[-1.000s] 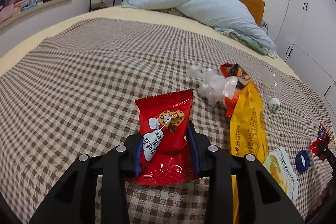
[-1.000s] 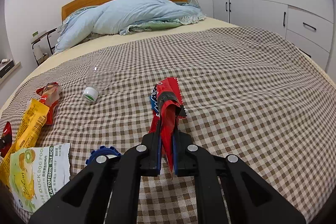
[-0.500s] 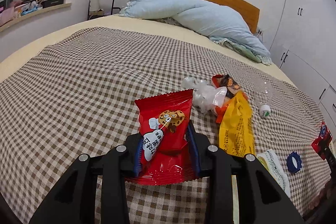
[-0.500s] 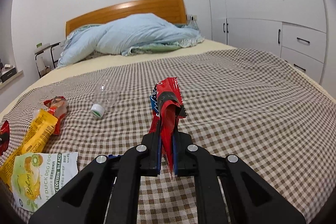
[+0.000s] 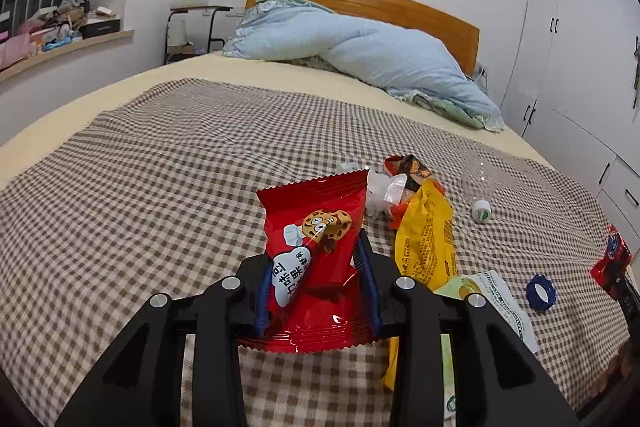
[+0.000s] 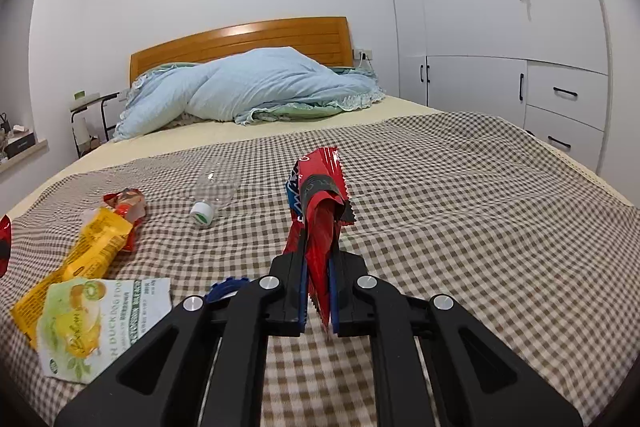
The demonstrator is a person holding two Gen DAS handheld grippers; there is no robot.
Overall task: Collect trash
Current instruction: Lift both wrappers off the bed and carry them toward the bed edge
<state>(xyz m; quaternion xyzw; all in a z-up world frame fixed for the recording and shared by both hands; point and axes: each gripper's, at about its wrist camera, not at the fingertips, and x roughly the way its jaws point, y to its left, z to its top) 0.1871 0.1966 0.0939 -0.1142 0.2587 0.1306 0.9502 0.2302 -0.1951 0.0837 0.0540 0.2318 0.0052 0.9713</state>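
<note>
Left gripper (image 5: 316, 283) clamped on red cookie packet (image 5: 316, 247) at lower centre, right gripper (image 6: 319, 291) pinching crumpled red wrapper (image 6: 318, 211), yellow bag (image 6: 86, 251) at left on checked bedcover (image 6: 460, 211)

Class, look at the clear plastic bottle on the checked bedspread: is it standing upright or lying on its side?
On its side: the clear bottle lies flat on the bedspread, cap toward the camera.

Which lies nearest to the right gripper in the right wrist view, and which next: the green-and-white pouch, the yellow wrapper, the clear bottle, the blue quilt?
From the right gripper, shut on a red wrapper:
1. Green-and-white pouch, lower left.
2. Yellow wrapper, left, just beyond.
3. Clear bottle, mid-bed, left of centre.
4. Blue quilt, at the headboard.
</note>
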